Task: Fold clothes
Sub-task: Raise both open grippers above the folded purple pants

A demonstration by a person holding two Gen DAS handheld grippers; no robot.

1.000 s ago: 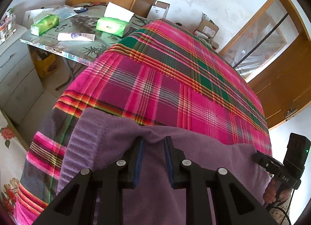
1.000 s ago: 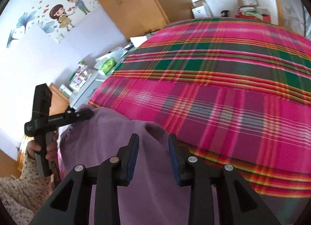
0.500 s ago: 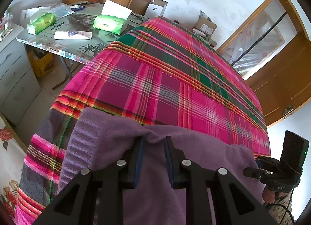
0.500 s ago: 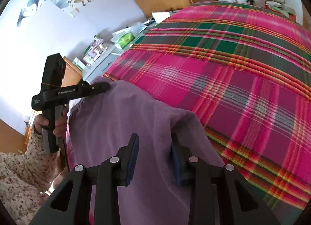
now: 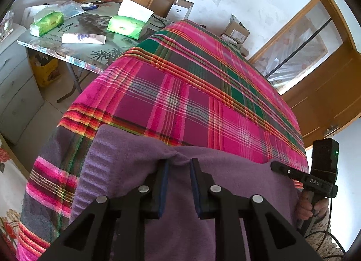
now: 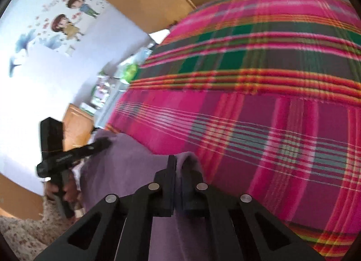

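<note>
The right gripper has just clenched onto the purple garment at the near edge of the plaid bed, joining the left gripper, which pinches the same edge, so folding can likely begin.

Purple fleece garment, soft, plain, ribbed band along its left side. Lies on the plaid-covered bed at the near edge, toward the near left corner. Far edge bunched into a small ridge; near part drapes off the bed edge.
</note>
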